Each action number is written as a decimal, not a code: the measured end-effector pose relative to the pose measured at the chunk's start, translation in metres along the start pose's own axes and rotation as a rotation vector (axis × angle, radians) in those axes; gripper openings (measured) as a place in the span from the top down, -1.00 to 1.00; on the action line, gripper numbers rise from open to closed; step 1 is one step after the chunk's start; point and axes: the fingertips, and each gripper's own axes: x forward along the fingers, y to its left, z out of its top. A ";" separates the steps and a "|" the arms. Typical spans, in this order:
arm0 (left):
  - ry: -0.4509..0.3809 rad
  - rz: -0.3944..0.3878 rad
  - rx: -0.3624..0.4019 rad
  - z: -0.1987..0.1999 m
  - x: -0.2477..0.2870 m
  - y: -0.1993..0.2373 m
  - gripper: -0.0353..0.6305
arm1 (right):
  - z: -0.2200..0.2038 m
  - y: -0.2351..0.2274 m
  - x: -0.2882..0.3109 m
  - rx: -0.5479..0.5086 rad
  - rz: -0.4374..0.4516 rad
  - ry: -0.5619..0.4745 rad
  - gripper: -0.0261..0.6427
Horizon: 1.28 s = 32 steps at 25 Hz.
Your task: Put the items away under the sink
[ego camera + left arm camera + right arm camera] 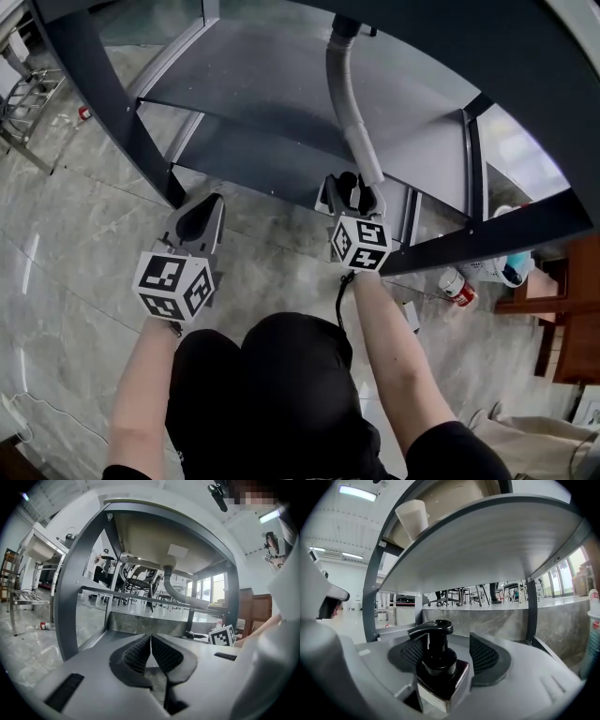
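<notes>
Right claw [449, 649] sits open around the black pump bottle [439, 665], which looks parked at the shelf's [253, 155] front edge. Back out crooked and a pad could snag the pump and tip it off. Left claw [151, 652] is closed and empty.

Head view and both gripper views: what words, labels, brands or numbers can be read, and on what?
None can be read.
Marker cubes: black-and-white square patterns only, no letters.
Red-and-white bottle: label too small to read.
Black pump bottle: no print shows.
White sticker under the sink basin: blurred, unreadable.
</notes>
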 end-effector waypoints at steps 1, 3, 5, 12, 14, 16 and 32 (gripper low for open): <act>-0.005 -0.001 -0.001 0.001 -0.001 0.000 0.84 | 0.000 0.000 -0.003 0.001 0.000 -0.007 0.18; -0.012 0.004 -0.002 0.002 -0.002 0.002 0.85 | 0.001 0.001 -0.008 0.000 0.006 -0.022 0.17; -0.014 0.013 -0.008 0.002 -0.004 0.005 0.85 | 0.001 0.004 -0.007 -0.014 0.022 -0.023 0.17; -0.005 0.018 0.000 -0.003 -0.006 0.006 0.85 | -0.006 0.011 -0.001 -0.055 0.030 0.015 0.13; 0.001 0.016 -0.003 -0.005 -0.009 0.006 0.85 | -0.008 0.017 -0.005 -0.054 0.050 0.017 -0.03; 0.002 0.020 -0.011 -0.004 -0.011 0.007 0.84 | -0.009 0.024 -0.009 -0.064 0.079 0.025 -0.18; 0.173 0.043 -0.118 0.061 -0.115 -0.025 0.85 | 0.077 0.083 -0.148 0.072 0.082 0.227 -0.19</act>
